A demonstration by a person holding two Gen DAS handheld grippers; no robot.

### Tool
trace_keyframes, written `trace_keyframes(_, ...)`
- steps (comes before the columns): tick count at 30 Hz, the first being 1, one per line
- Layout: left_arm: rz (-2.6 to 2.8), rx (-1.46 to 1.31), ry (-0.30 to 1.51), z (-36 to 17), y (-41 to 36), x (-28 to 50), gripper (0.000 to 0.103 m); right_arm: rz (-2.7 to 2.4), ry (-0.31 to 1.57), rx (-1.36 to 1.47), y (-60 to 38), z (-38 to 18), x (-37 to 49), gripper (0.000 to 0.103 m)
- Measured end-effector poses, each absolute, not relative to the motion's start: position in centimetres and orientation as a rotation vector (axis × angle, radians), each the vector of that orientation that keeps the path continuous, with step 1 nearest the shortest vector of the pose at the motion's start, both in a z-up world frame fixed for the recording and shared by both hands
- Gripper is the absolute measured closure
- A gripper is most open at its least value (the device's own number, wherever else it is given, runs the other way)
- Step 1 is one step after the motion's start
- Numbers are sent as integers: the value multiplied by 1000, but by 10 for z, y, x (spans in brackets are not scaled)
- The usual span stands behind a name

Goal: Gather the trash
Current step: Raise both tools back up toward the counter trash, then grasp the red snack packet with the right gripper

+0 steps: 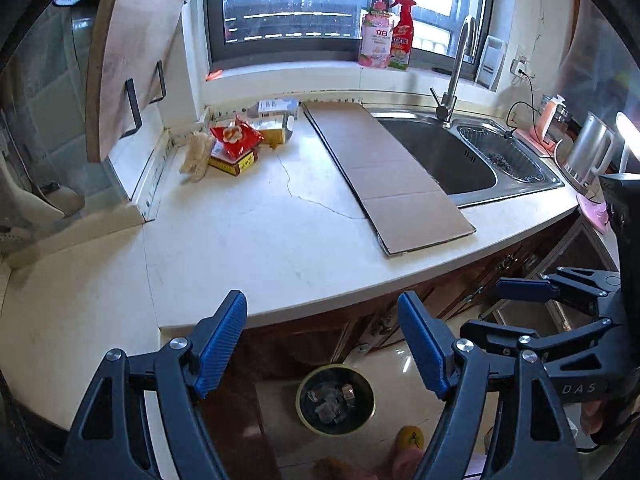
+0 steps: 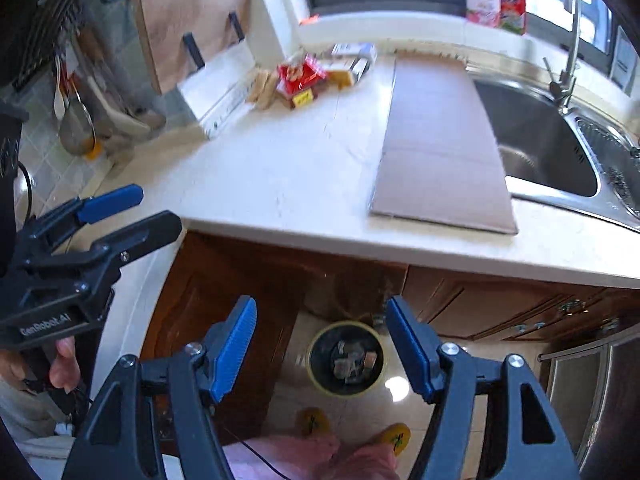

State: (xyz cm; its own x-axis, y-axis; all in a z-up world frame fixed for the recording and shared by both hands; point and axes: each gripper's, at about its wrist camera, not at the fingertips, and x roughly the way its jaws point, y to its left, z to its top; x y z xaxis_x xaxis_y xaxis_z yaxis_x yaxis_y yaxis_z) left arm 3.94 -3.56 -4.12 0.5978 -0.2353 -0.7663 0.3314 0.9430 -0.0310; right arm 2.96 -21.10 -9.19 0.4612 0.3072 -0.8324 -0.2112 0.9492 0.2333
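Observation:
A heap of trash lies at the back left of the white counter [image 1: 260, 240]: a red snack wrapper [image 1: 236, 136] on a yellow-red box [image 1: 236, 162], a tan crumpled piece [image 1: 196, 156] and small cartons [image 1: 276, 114]. The right wrist view shows the same wrapper [image 2: 300, 74] and counter [image 2: 288, 168]. A round bin [image 1: 335, 399] with scraps inside stands on the floor below; it also shows as bin [image 2: 346, 358]. My left gripper [image 1: 322, 344] hangs open and empty over the counter's front edge. My right gripper [image 2: 320, 346] is open and empty above the bin.
A flat cardboard sheet [image 1: 384, 172] lies across the counter beside the steel sink [image 1: 460, 156]. A cutting board [image 1: 128, 52] leans at the left wall. Bottles [image 1: 376, 34] stand on the sill, a kettle [image 1: 588, 152] at the right. Wooden cabinets [image 2: 224, 304] stand below; slippered feet [image 2: 394, 436] are on the floor.

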Motion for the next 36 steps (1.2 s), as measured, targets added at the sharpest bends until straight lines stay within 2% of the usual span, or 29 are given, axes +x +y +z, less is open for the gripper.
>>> trace_keyframes(7, -293, 152, 788, -21, -28, 48, 27, 272, 972, 135, -210, -62, 30, 35)
trace_keyframes(18, -146, 159, 734, -21, -13, 102, 27, 295, 932, 85, -203, -36, 66, 35)
trace_keyframes(27, 35, 249, 783, -59, -20, 215, 27, 476, 972, 138, -198, -45, 190, 35)
trace_keyframes(36, 146, 208, 891, -111, -8, 331, 27, 551, 1123, 241, -183, -92, 347, 35)
